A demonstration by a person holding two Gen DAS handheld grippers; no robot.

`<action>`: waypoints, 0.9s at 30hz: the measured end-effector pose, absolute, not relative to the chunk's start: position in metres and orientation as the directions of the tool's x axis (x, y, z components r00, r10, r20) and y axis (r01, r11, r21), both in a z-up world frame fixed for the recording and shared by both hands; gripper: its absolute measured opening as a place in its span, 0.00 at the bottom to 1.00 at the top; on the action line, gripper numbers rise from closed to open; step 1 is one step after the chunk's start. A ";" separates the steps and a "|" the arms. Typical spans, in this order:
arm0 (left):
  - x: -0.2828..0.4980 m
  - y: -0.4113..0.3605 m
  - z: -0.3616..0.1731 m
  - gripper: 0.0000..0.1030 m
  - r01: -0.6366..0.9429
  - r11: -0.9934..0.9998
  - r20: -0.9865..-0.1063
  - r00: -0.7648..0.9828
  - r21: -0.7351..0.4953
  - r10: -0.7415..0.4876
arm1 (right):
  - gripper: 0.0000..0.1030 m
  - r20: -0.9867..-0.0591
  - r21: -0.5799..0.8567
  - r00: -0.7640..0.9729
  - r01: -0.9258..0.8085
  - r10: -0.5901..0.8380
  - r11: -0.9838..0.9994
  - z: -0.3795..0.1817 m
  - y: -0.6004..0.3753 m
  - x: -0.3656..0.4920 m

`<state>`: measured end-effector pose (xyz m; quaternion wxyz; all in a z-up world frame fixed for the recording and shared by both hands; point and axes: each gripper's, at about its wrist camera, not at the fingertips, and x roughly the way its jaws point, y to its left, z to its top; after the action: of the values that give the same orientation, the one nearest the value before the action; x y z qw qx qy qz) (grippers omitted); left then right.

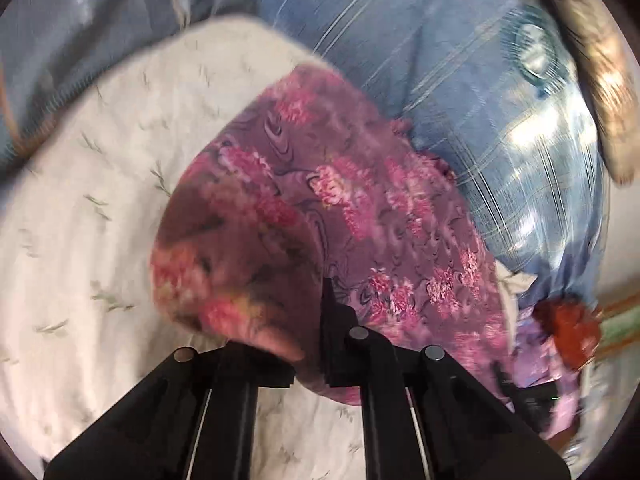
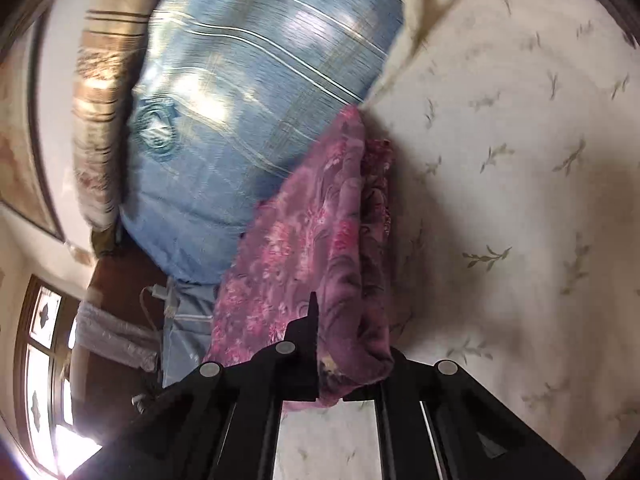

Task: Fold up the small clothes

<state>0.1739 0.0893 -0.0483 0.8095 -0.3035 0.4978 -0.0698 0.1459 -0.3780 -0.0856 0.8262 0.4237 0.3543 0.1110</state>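
**Both grippers clenched on the purple cloth**

In the left wrist view, we see the left gripper clenched on the purple flowered cloth. The cloth hangs from its jaws above the cream bedsheet, and the blue striped pillow lies far and to the right.

In the right wrist view, the right gripper is also clenched on the same cloth. Here the cloth stretches away between the pillow on the left and the bedsheet on the right.
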 end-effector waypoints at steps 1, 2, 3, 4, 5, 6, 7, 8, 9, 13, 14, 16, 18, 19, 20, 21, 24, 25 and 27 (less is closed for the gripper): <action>0.165 0.087 -0.038 0.03 -0.168 0.813 -0.753 0.515 -0.558 -0.410 | 0.04 -0.472 0.787 0.724 0.090 0.502 0.611 -0.077 -0.381 0.133; 0.154 0.086 -0.028 0.03 -0.151 0.822 -0.745 0.533 -0.549 -0.400 | 0.04 -0.460 0.796 0.721 0.077 0.518 0.600 -0.074 -0.383 0.125; 0.145 0.085 -0.021 0.03 -0.138 0.823 -0.738 0.541 -0.552 -0.404 | 0.04 -0.447 0.808 0.717 0.068 0.535 0.585 -0.072 -0.385 0.114; 0.132 0.083 -0.015 0.03 -0.124 0.820 -0.731 0.539 -0.559 -0.417 | 0.04 -0.440 0.817 0.713 0.065 0.546 0.573 -0.071 -0.387 0.104; 0.122 0.083 -0.011 0.03 -0.117 0.822 -0.733 0.534 -0.558 -0.422 | 0.04 -0.426 0.828 0.710 0.058 0.560 0.557 -0.070 -0.390 0.088; 0.108 0.082 -0.009 0.03 -0.112 0.821 -0.738 0.519 -0.560 -0.432 | 0.04 -0.423 0.831 0.709 0.055 0.564 0.554 -0.070 -0.392 0.078; 0.095 0.083 -0.011 0.03 -0.112 0.816 -0.741 0.501 -0.567 -0.446 | 0.04 -0.430 0.828 0.708 0.062 0.560 0.558 -0.071 -0.398 0.059; 0.086 0.082 -0.016 0.04 -0.119 0.816 -0.749 0.487 -0.566 -0.449 | 0.04 -0.435 0.829 0.709 0.076 0.555 0.553 -0.074 -0.402 0.049; 0.076 0.082 -0.026 0.04 -0.129 0.818 -0.764 0.463 -0.560 -0.450 | 0.04 -0.450 0.837 0.698 0.112 0.557 0.535 -0.086 -0.409 0.035; 0.066 0.075 -0.081 0.04 -0.167 0.866 -0.858 0.313 -0.471 -0.407 | 0.10 -0.630 0.742 0.586 0.261 0.510 0.617 -0.136 -0.418 0.021; 0.066 0.075 -0.087 0.04 -0.163 0.868 -0.864 0.284 -0.470 -0.415 | 0.14 -0.649 0.732 0.569 0.287 0.505 0.618 -0.143 -0.417 0.020; 0.063 0.078 -0.079 0.05 -0.114 0.874 -0.860 0.277 -0.472 -0.428 | 0.14 -0.653 0.730 0.563 0.288 0.507 0.620 -0.139 -0.417 0.017; 0.054 0.080 -0.056 0.06 0.020 0.882 -0.847 0.269 -0.471 -0.458 | 0.22 -0.682 0.680 0.576 0.273 0.450 0.681 -0.117 -0.422 0.010; 0.047 0.084 -0.043 0.10 0.078 0.879 -0.836 0.281 -0.471 -0.472 | 0.28 -0.697 0.648 0.592 0.276 0.405 0.710 -0.106 -0.426 0.006; 0.040 0.089 -0.032 0.13 0.118 0.875 -0.823 0.299 -0.470 -0.483 | 0.29 -0.705 0.608 0.621 0.280 0.342 0.743 -0.092 -0.431 0.002; 0.034 0.095 -0.019 0.16 0.155 0.871 -0.807 0.329 -0.466 -0.490 | 0.29 -0.700 0.574 0.654 0.278 0.285 0.770 -0.078 -0.437 -0.001; 0.042 0.108 0.011 0.61 0.177 0.904 -0.784 0.452 -0.388 -0.425 | 0.47 -0.648 0.540 0.728 0.234 0.222 0.808 -0.039 -0.447 0.008; 0.052 0.110 0.015 0.69 0.175 0.912 -0.774 0.484 -0.370 -0.407 | 0.57 -0.631 0.546 0.740 0.211 0.232 0.811 -0.032 -0.446 0.020; 0.091 0.114 0.014 0.69 0.147 0.921 -0.773 0.505 -0.361 -0.383 | 0.65 -0.601 0.552 0.752 0.146 0.270 0.821 -0.024 -0.435 0.059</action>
<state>0.0910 0.1140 0.0136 0.8585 -0.1249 0.4727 -0.1545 0.0589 -0.4352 -0.0238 0.8875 0.2972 0.3503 0.0350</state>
